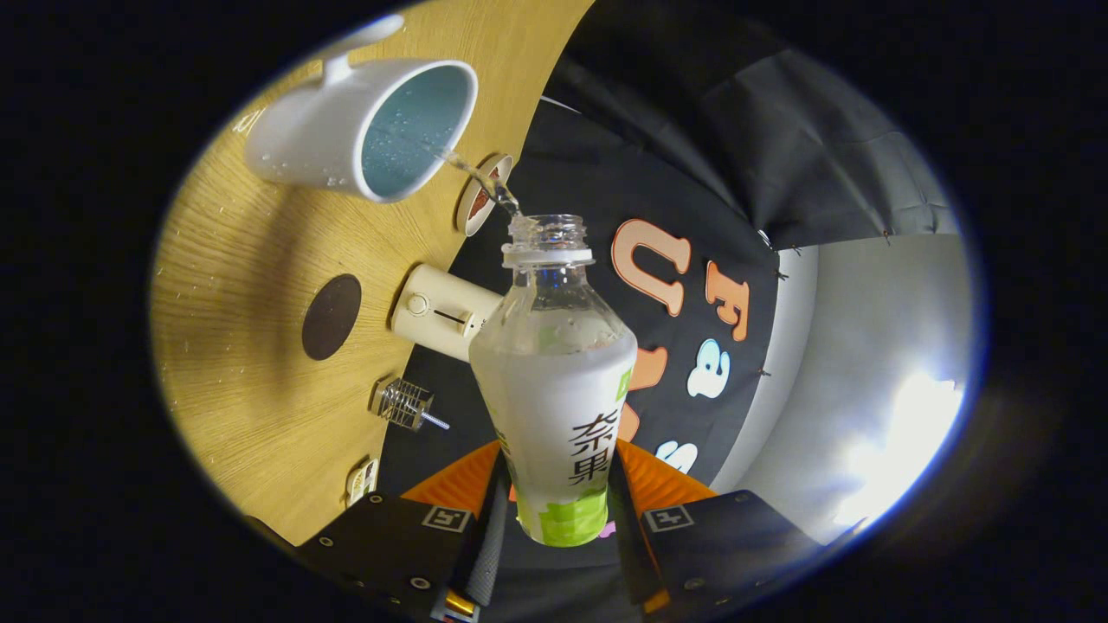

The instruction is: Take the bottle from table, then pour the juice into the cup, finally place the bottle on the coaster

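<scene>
- Gripper view, starting from the left: the light wooden table (251, 285) appears rolled on its side, its grain running across the surface, with small droplets scattered on it.
- A white ceramic cup with a pale blue inside (363, 125) stands on the table; its handle points away from the bottle and droplets cling to its outer wall and inner surface.
- A dark brown round coaster (331, 317) lies flat on the table, near the cup and apart from it, with nothing on it.
- A small clear ribbed object with a metal pin (407, 404) sits at the table's edge, and a small white tag-like item (363, 481) lies further along the same edge; what either one is cannot be told.
- A cream-white box-shaped device with a round button and a slot (443, 311) sits at the table edge, just beside the bottle's shoulder as seen here.
- A small round white-rimmed dish with something brown in it (481, 195) sits at the table edge between the cup and the bottle's mouth.
- A thin clear stream of liquid (476, 177) runs from the bottle's open mouth into the cup.
- A clear plastic bottle with a white and green label (554, 372) is uncapped, and its neck points toward the cup.
- The claw (554, 510) is clamped on the bottle's lower body, its two black fingers (486, 528) pressing on either side, with orange parts behind them.
</scene>
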The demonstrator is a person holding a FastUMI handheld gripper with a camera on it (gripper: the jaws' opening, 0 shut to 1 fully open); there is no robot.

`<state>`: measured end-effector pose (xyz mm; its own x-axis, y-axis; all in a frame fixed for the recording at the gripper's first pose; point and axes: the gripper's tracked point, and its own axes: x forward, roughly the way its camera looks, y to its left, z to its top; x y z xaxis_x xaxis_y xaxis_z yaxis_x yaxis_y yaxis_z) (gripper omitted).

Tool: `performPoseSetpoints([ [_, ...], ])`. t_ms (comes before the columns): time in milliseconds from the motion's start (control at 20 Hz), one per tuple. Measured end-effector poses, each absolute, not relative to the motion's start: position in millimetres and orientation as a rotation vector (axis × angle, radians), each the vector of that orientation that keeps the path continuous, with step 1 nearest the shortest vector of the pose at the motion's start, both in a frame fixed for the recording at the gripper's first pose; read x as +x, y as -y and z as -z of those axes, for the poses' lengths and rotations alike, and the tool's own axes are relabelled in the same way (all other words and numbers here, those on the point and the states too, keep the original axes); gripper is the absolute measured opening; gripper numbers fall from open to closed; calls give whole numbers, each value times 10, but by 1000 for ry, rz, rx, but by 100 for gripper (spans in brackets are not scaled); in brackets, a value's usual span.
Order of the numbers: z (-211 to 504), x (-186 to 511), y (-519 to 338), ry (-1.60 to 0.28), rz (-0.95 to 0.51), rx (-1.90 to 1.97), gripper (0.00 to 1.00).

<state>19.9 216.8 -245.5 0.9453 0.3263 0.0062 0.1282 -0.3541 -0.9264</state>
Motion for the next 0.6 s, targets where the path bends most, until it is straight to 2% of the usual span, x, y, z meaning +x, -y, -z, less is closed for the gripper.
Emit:
performPoseSetpoints([
  [600, 2261, 258, -2268, 403, -202, -2004, 58],
])
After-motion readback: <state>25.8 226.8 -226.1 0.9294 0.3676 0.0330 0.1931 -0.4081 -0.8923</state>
